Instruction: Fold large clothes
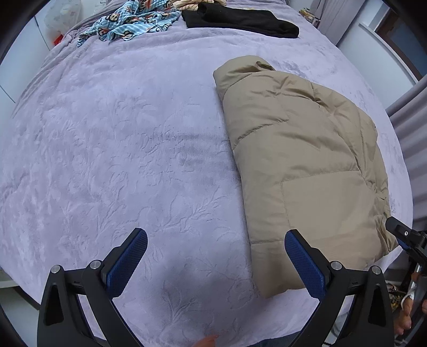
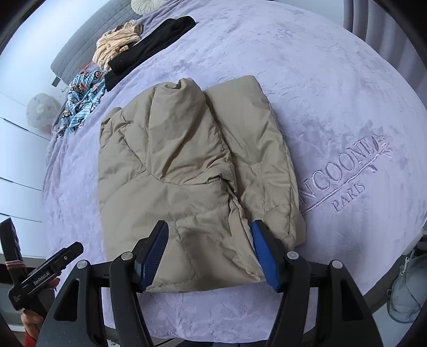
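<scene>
We had the tan jacket lying folded lengthwise on the bed, its hem nearest us and its collar end pointing up the bed; our left claw stood wide apart over bare blanket just beside the jacket's edge, gripping nothing; our right claw hung above the hem with its jaws apart, fabric showing between the blue pads but not pinched by them. The risk we saw was the puffy filling; the folded-over side already bulged and could spring back open once left alone, since slick padded cloth holds no crease. A further fold from the hem could go crooked if one claw caught only the top layer, dragging it off the lower panel; the loose edge near the right pad looked ready to snag. The black garment and the patterned cloth lay well apart, so a collision seemed unlikely.
</scene>
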